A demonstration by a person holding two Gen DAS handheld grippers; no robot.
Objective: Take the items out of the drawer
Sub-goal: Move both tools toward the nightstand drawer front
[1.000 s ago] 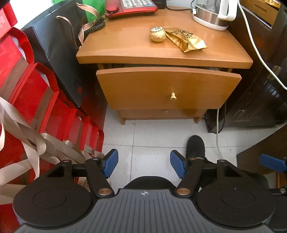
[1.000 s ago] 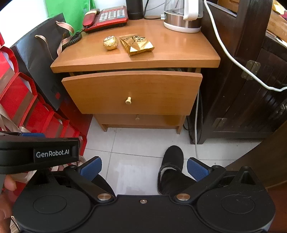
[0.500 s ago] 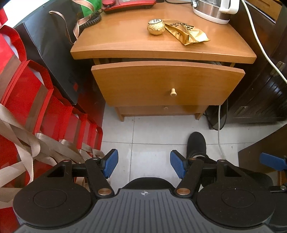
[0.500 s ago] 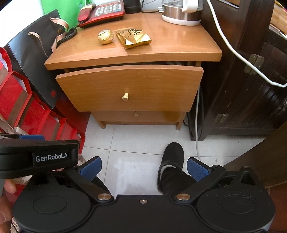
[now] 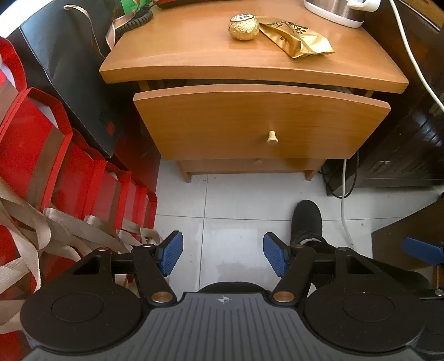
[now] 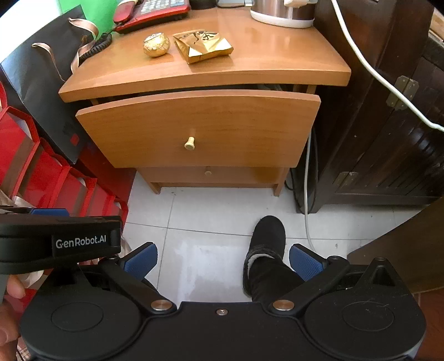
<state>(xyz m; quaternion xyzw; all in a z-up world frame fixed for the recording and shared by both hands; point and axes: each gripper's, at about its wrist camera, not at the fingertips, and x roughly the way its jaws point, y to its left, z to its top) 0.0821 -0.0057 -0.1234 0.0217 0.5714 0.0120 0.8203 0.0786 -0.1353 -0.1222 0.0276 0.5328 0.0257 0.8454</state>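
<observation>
Left of the nightstand [image 5: 249, 64], a row of red bags [image 5: 55, 155] and a black bag [image 5: 63, 69] stand along the wall, crowding that flank down to the floor. The left tongs [image 5: 222, 257] hang low over the white tile floor [image 5: 236, 200], well in front of the nightstand, with the 2 blue pads spread wide and nothing between them. Open floor lies between these tongs and the furniture.

The drawer [image 5: 260, 122] is the top 1 of 2 in the nightstand, under the tabletop. It is pulled out a short way, leaving a narrow dark slot behind its upper edge; its contents cannot be made out. Its long axis runs left to right, its front faces the cameras, and a small pale knob [image 5: 272, 137] sticks out from the middle of the front. On top of the nightstand sit a gold ball [image 5: 243, 27] and, just right of it, a gold packet [image 5: 297, 37], with a kettle [image 5: 335, 9] at the back right corner and a red telephone [image 6: 155, 9] at the back left.

A black shoe [image 6: 267, 236] rests on the floor in front of the nightstand. The right tongs [image 6: 223, 262] are also low and wide open, empty, straddling that shoe in view. Right of the nightstand, a dark cabinet [image 6: 388, 125] and a white cable [image 6: 360, 55] close off that side.
</observation>
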